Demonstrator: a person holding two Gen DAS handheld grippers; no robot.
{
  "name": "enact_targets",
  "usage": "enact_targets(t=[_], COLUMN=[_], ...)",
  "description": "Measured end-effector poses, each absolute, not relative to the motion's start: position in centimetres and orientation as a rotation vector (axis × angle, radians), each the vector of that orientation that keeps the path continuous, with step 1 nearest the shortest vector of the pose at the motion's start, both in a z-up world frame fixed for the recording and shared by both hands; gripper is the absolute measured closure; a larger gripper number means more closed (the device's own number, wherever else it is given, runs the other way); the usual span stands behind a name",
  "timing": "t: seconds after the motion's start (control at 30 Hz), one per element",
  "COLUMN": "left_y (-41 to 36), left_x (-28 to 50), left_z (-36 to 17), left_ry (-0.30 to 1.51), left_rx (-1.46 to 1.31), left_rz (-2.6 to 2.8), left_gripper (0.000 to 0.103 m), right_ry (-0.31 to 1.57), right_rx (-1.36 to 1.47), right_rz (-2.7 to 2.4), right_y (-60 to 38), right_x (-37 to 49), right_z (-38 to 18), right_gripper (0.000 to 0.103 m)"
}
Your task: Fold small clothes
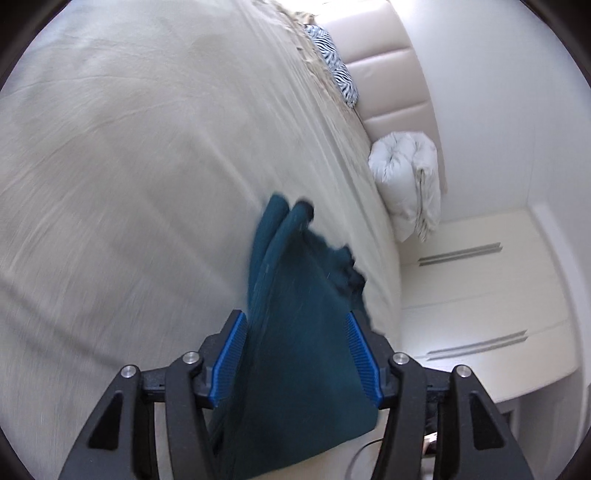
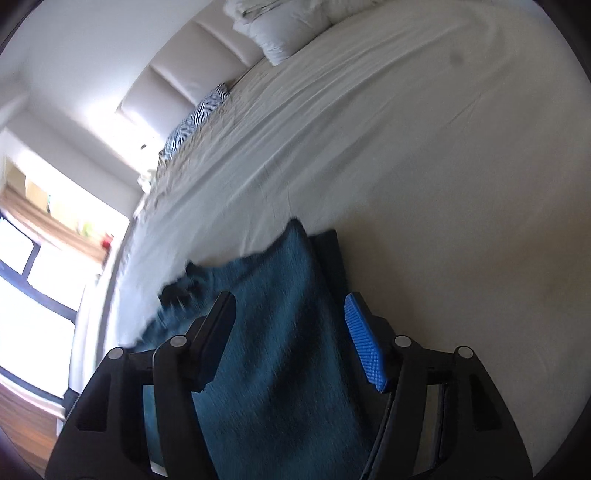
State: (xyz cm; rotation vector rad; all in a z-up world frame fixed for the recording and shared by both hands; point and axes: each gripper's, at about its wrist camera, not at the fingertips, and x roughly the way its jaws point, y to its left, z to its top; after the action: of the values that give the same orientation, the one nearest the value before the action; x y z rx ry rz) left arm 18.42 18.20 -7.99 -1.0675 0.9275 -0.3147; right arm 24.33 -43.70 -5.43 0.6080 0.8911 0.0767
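Observation:
A dark teal garment (image 1: 280, 251) lies bunched on the beige bed sheet (image 1: 147, 147), near the bed's edge. My left gripper (image 1: 295, 319) stands open, its blue pads (image 1: 231, 354) wide apart with the teal cloth running loosely between them. In the right wrist view the same teal garment (image 2: 280, 266) passes between the fingers of my right gripper (image 2: 290, 299), which is also open. There is a gap between the cloth and its right blue pad (image 2: 364, 347). The cloth's near part is hidden under both grippers.
A white duvet bundle (image 1: 406, 177) (image 2: 280, 26) and a zebra-striped pillow (image 1: 334, 62) (image 2: 199, 114) lie by the padded headboard (image 1: 384, 74). White drawers (image 1: 480, 277) stand beside the bed. A bright window (image 2: 37, 277) is past the bed's far side.

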Motion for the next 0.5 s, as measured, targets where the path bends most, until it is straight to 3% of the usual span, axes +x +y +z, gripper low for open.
enact_targets(t=[0.5], left_y=[14.5], left_x=[13.4], left_z=[-8.7], left_ry=[0.952], left_rx=[-0.788], left_rz=[-0.228], left_gripper=[0.056], right_ry=[0.922], right_rx=[0.289], right_rz=[0.030], right_y=[-40.9], right_x=[16.1], right_z=[-5.2], right_gripper=[0.047])
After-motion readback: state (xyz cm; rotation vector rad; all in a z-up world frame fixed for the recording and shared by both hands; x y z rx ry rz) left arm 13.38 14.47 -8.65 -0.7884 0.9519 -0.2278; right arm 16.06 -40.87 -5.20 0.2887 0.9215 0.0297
